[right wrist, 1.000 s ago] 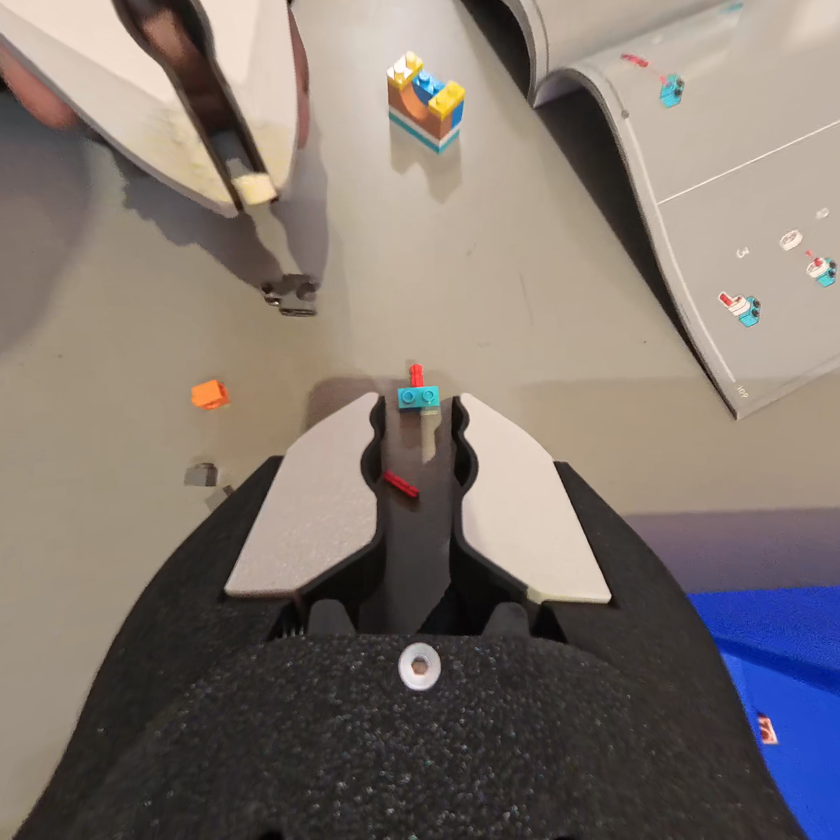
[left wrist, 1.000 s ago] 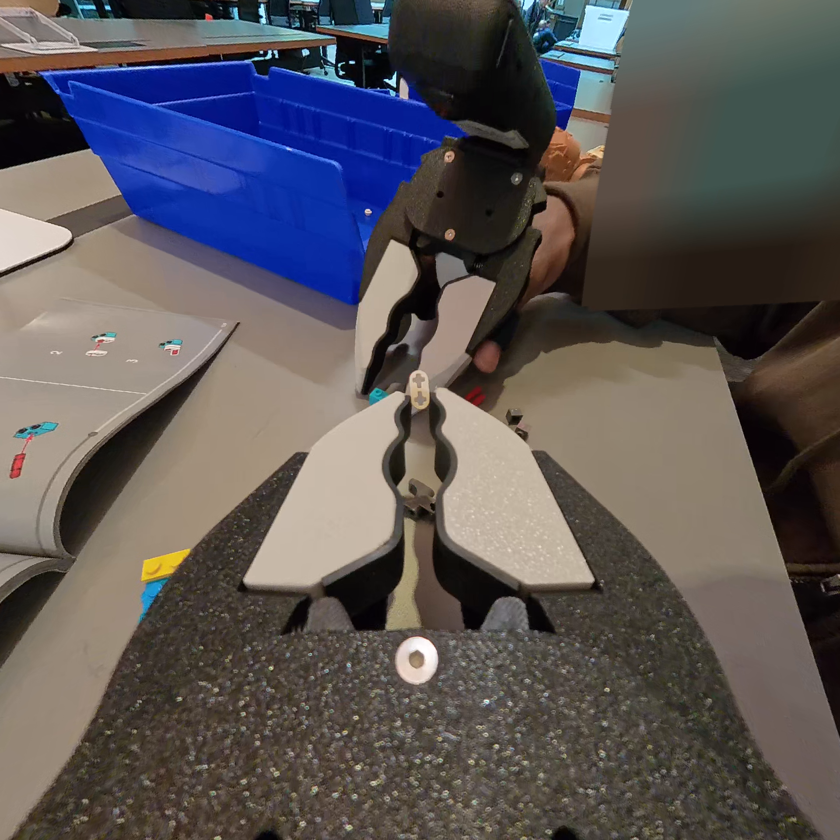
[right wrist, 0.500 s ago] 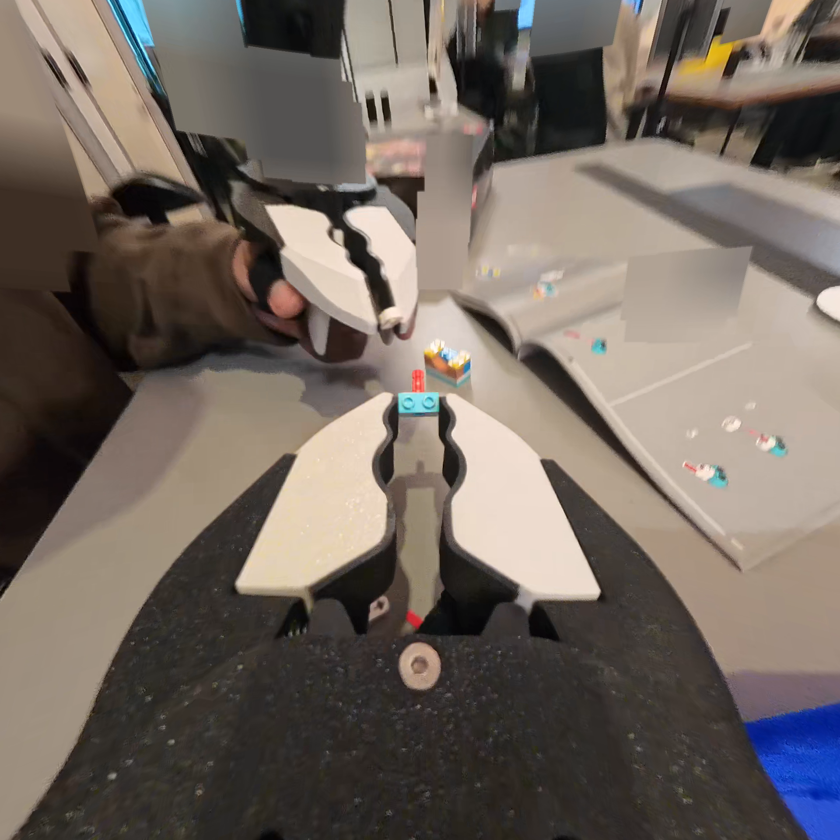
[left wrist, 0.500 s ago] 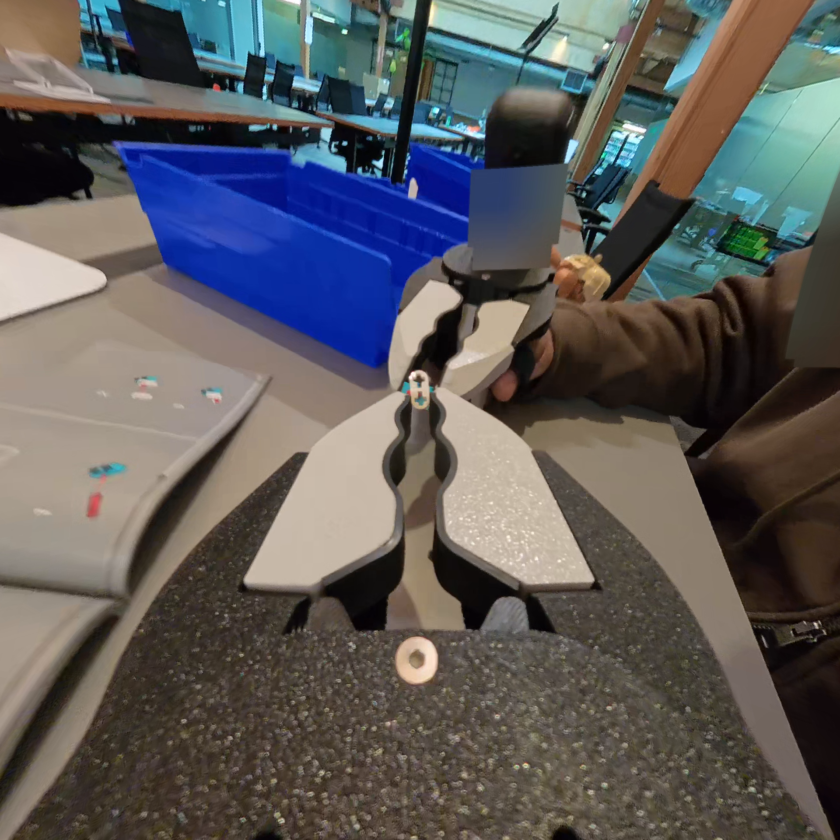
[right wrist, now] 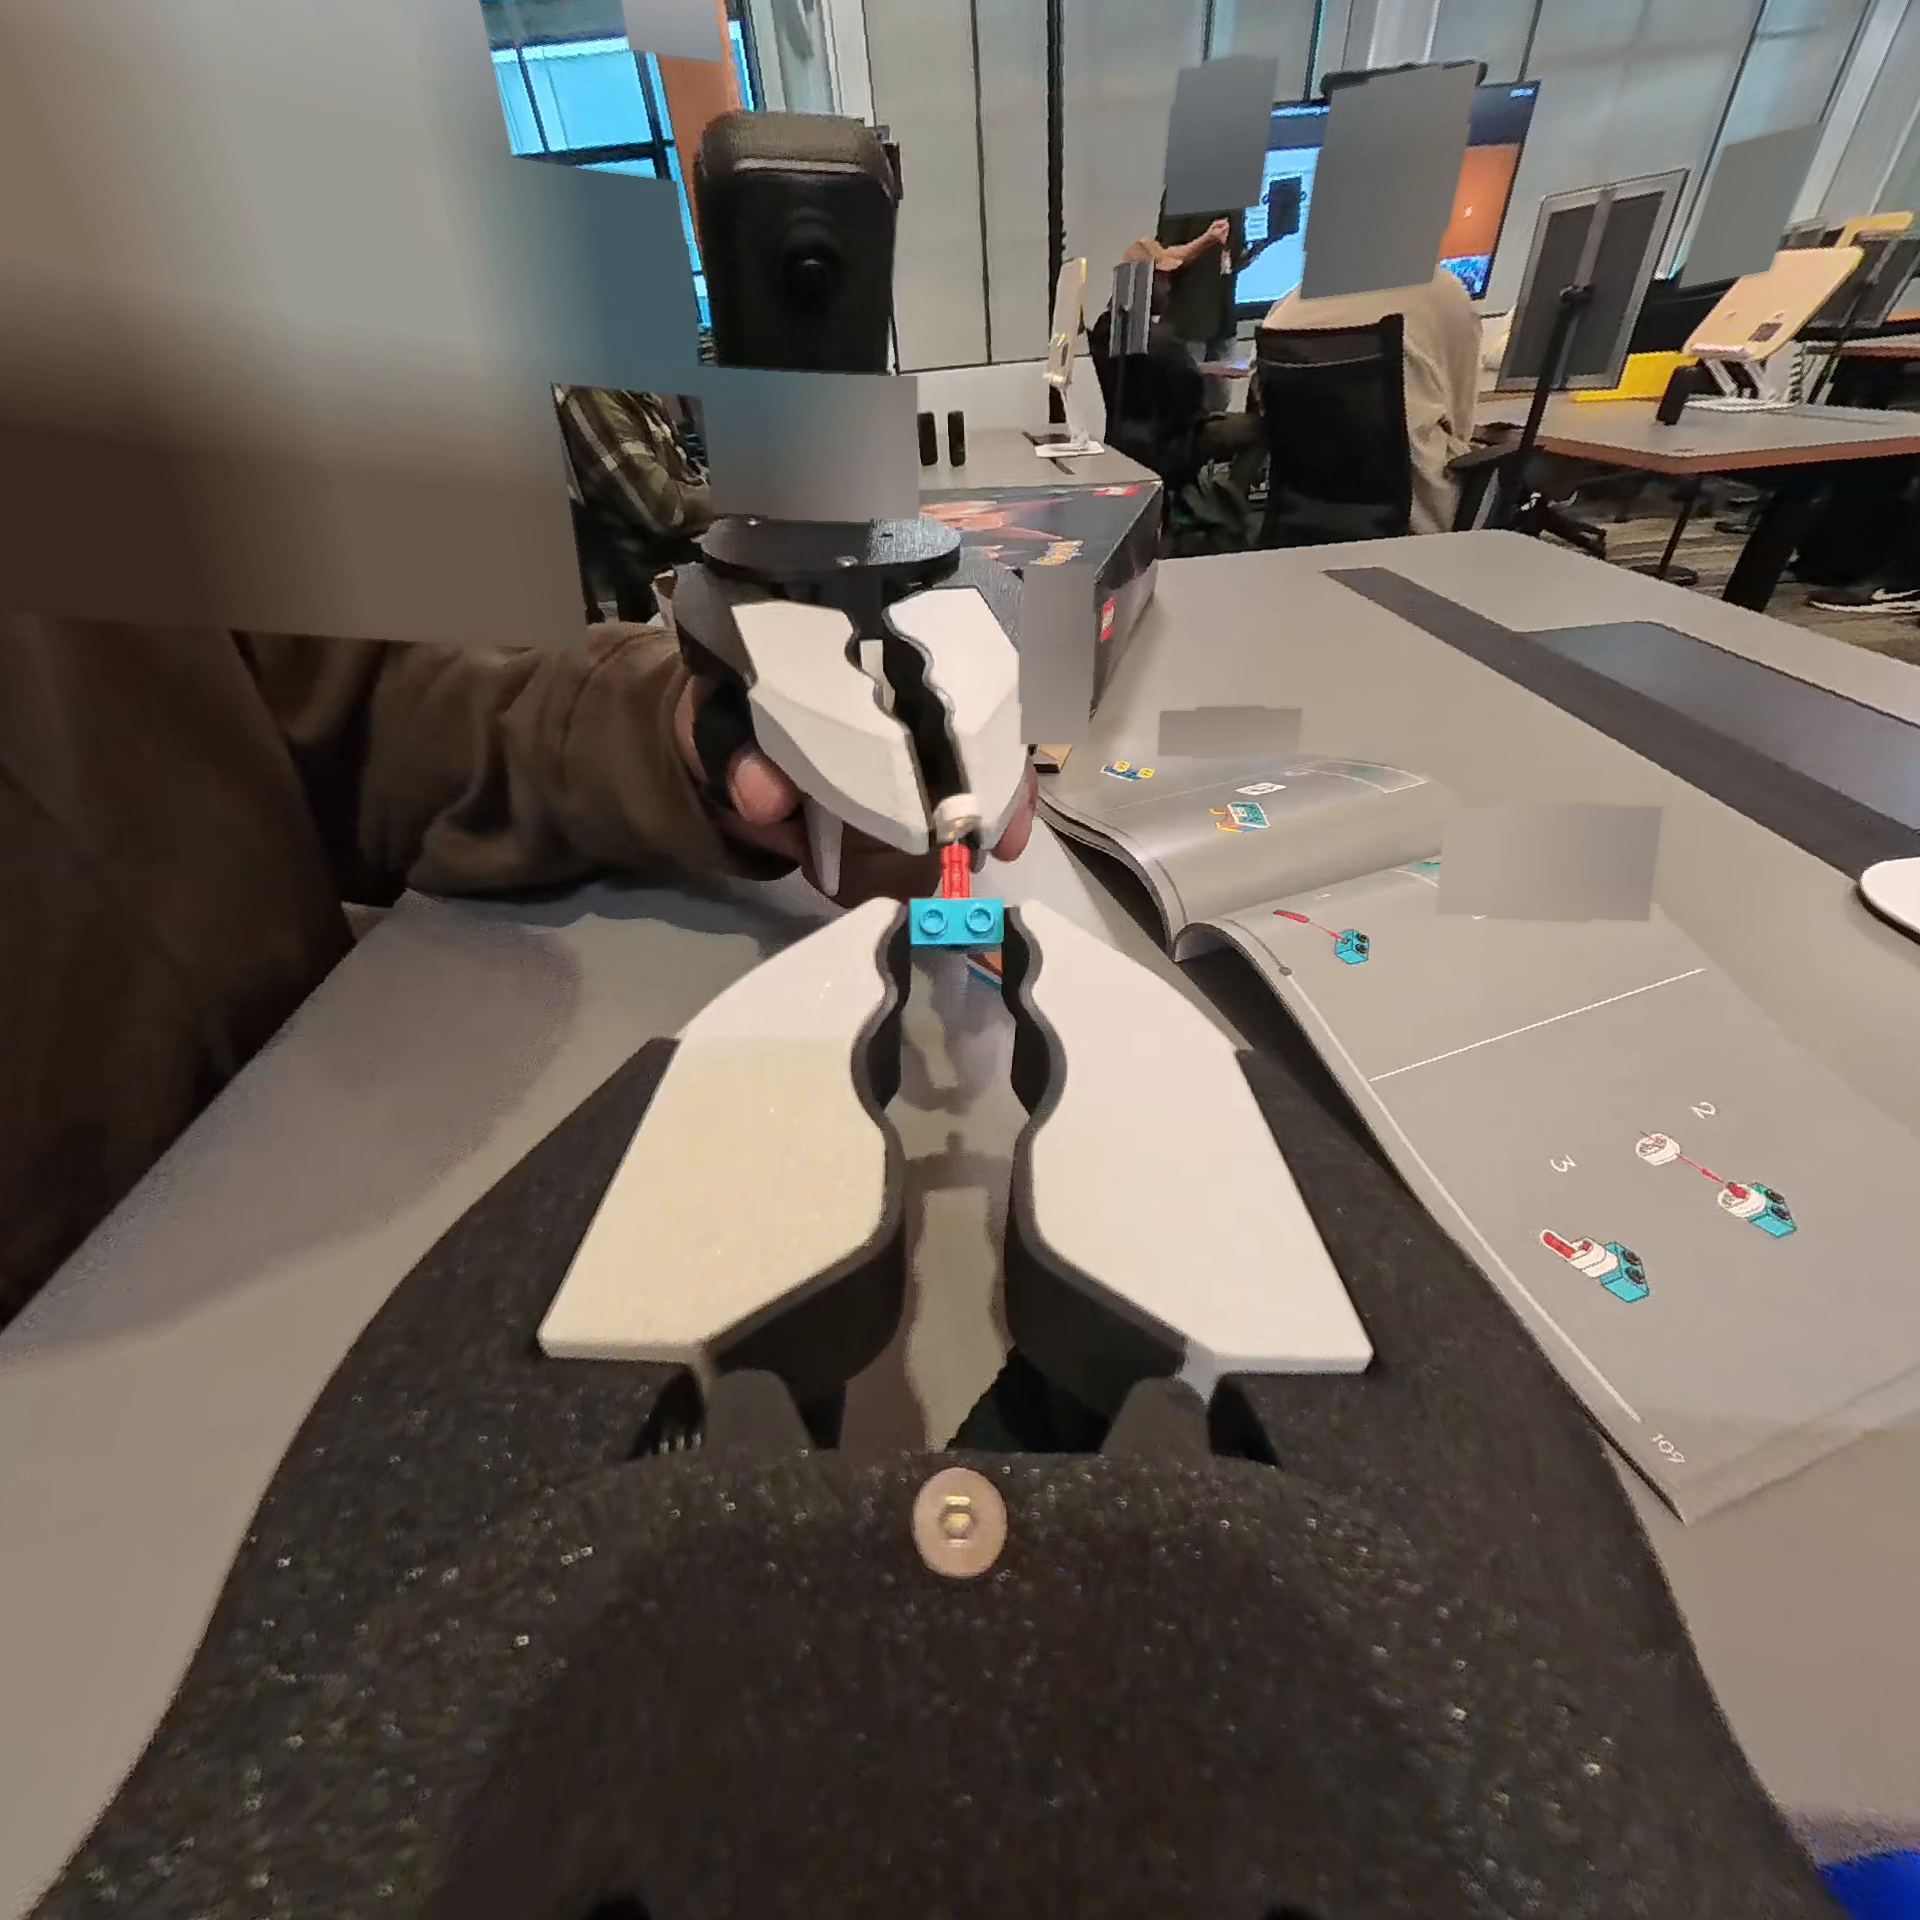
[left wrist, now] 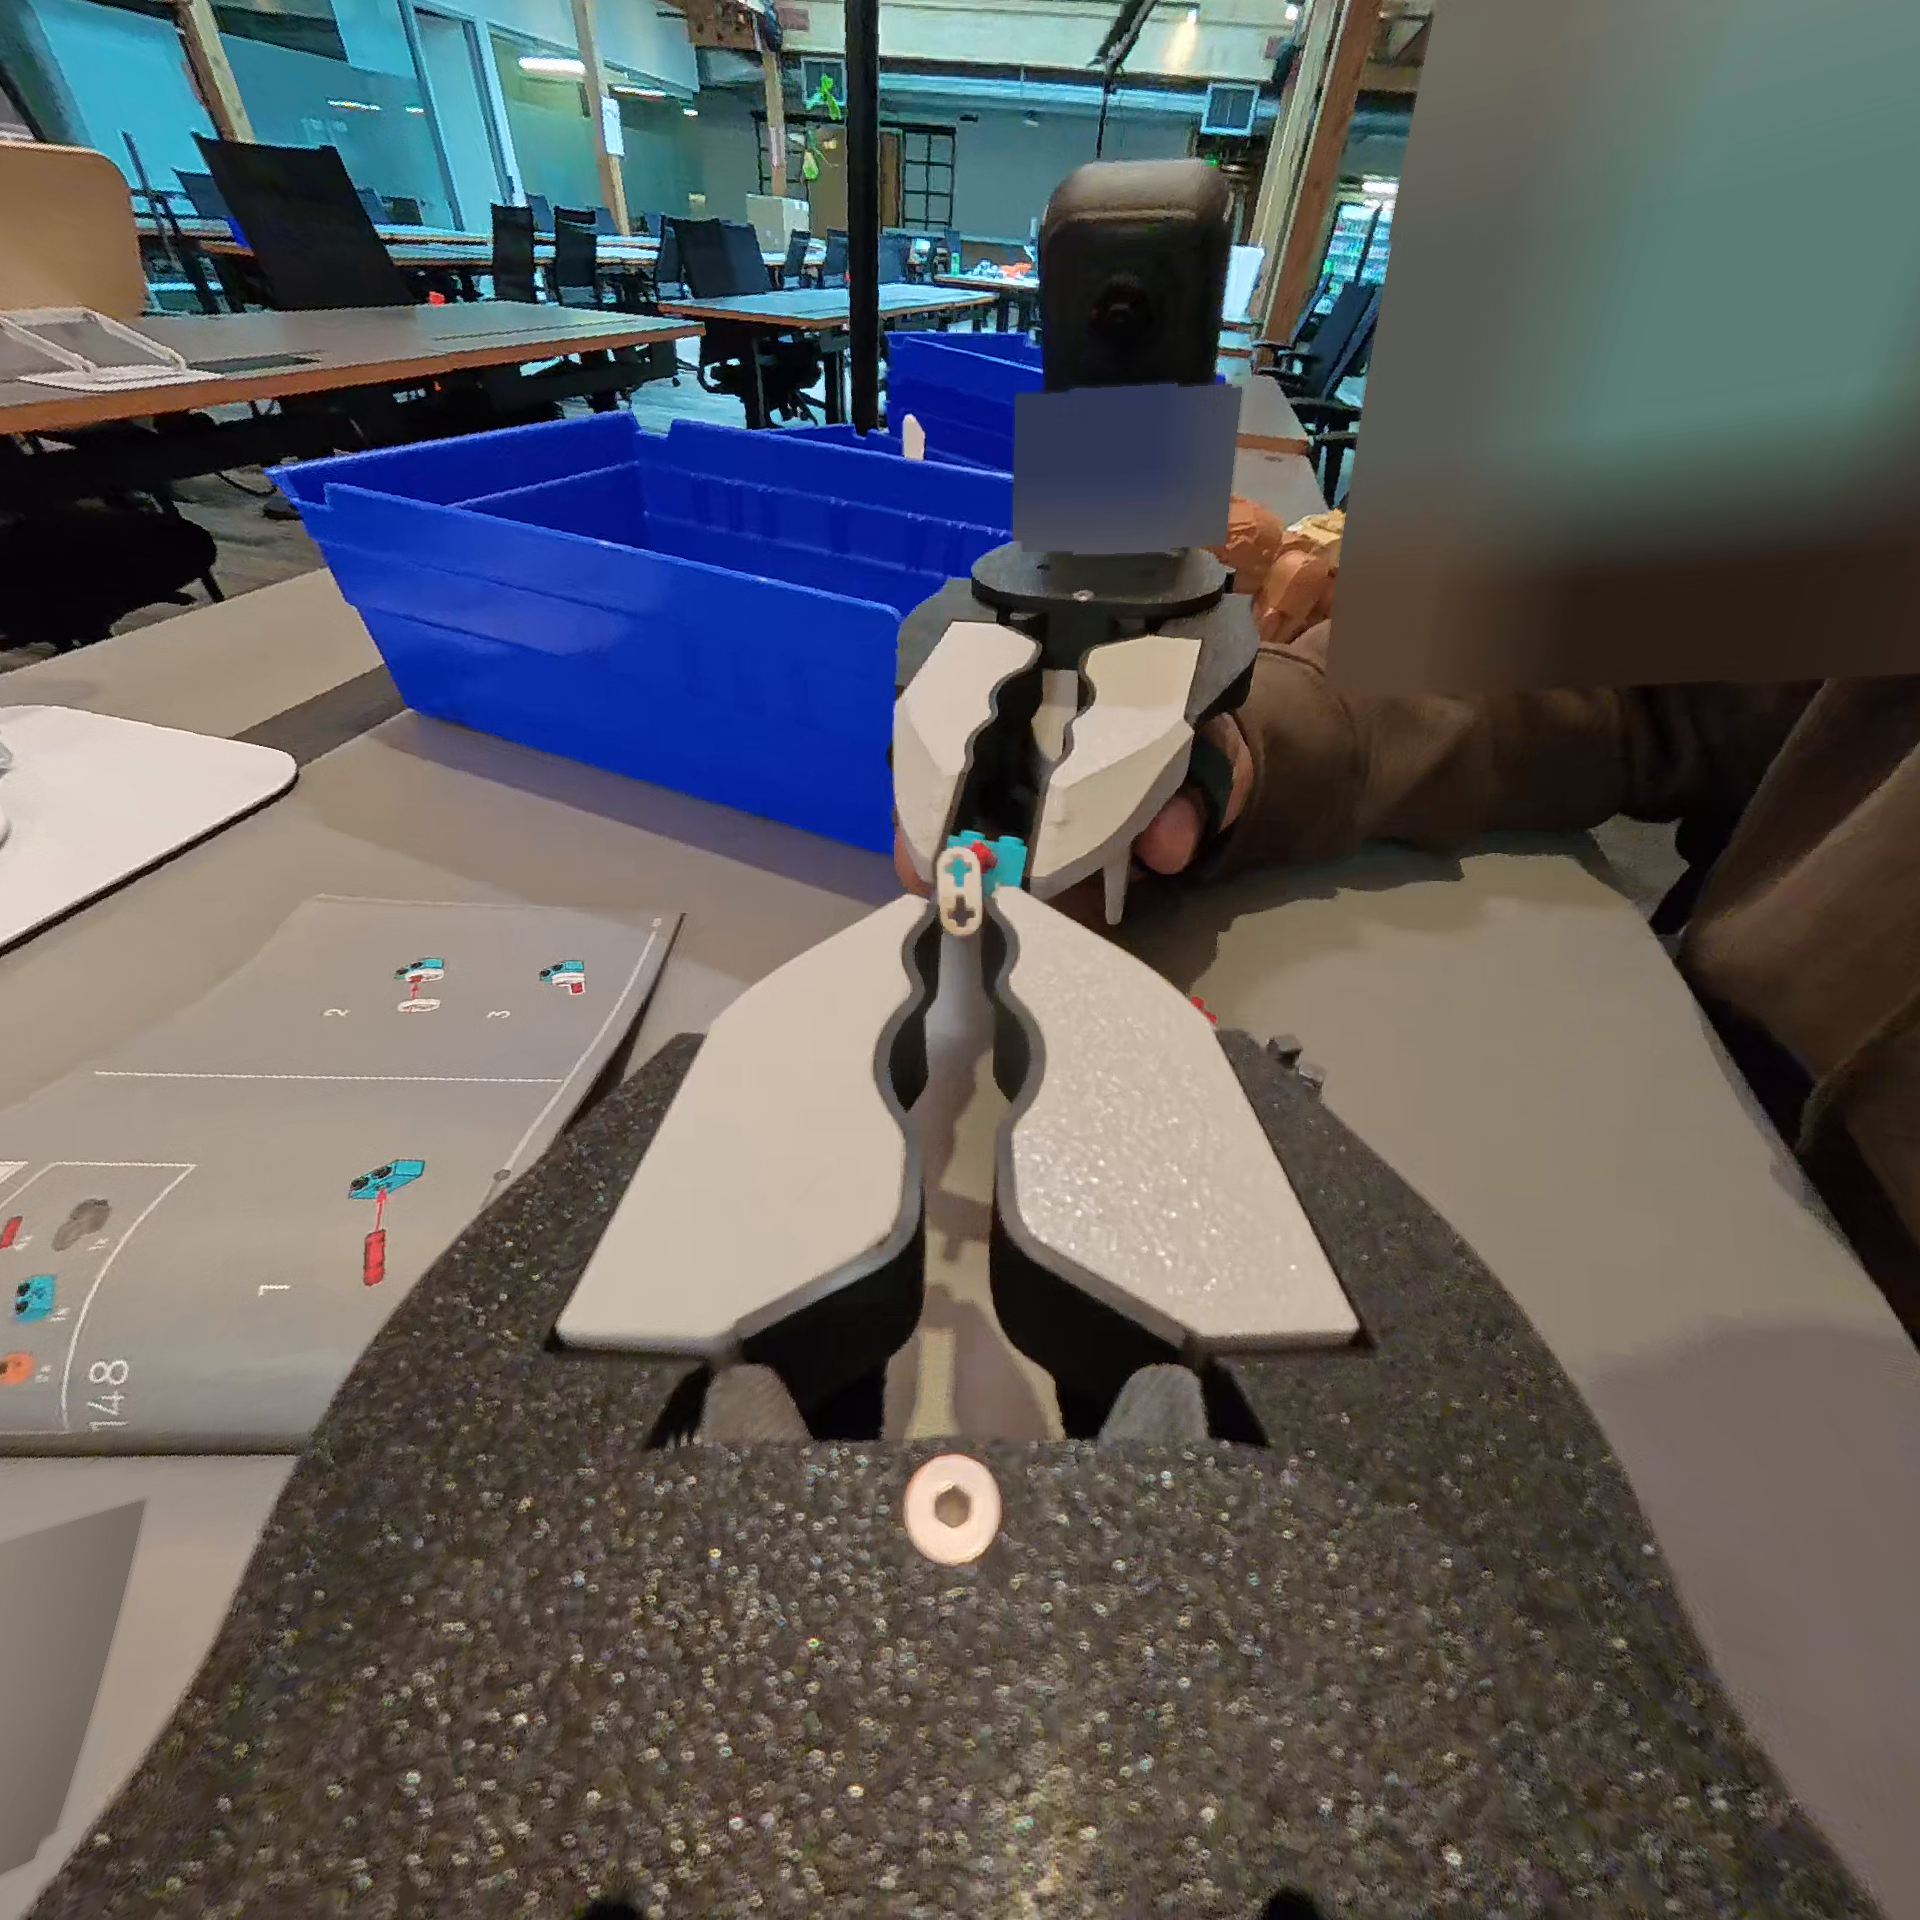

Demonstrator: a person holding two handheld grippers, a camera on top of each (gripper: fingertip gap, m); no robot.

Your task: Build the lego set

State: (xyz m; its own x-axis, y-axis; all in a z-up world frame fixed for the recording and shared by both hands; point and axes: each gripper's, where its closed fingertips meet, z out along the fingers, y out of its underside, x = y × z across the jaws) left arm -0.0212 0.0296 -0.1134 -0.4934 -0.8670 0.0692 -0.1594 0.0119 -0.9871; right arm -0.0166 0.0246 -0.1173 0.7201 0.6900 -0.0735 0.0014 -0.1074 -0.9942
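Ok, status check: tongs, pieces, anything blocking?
Left tongs shut on white piece. Right tongs shut on teal brick, red axle pointing at white piece. Tips facing, above table. Nothing between them.

White connector (left wrist: 960,894) meets red axle (right wrist: 954,869) on teal brick (right wrist: 957,923).
All three aloft, pinched at fingertips, axle tip touching the connector's hole.

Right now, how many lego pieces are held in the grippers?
3: white piece in left gripper; teal brick with red axle in right gripper. Others may be hidden.
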